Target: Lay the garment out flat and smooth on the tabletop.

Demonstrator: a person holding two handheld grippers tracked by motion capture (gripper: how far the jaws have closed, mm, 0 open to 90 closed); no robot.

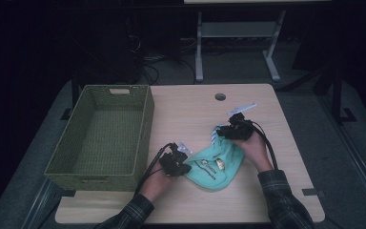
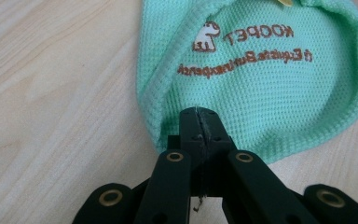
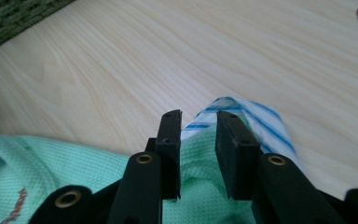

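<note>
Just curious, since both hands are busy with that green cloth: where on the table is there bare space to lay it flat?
Bare wood lies between the basket and the cloth, up toward the cable hole, and along the near edge. It is crowded around the cloth, where both grippers meet it.

We note a light wooden table (image 1: 190, 114) bearing a green woven basket (image 1: 106, 136) and a mint-green pet garment (image 1: 217, 164).

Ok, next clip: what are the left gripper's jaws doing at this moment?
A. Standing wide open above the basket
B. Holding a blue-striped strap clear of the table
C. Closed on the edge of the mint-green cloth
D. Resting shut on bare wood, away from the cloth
C: in the left gripper view the left gripper has its jaws pressed together on the hem of the mint-green cloth, which lies on the table.
</note>
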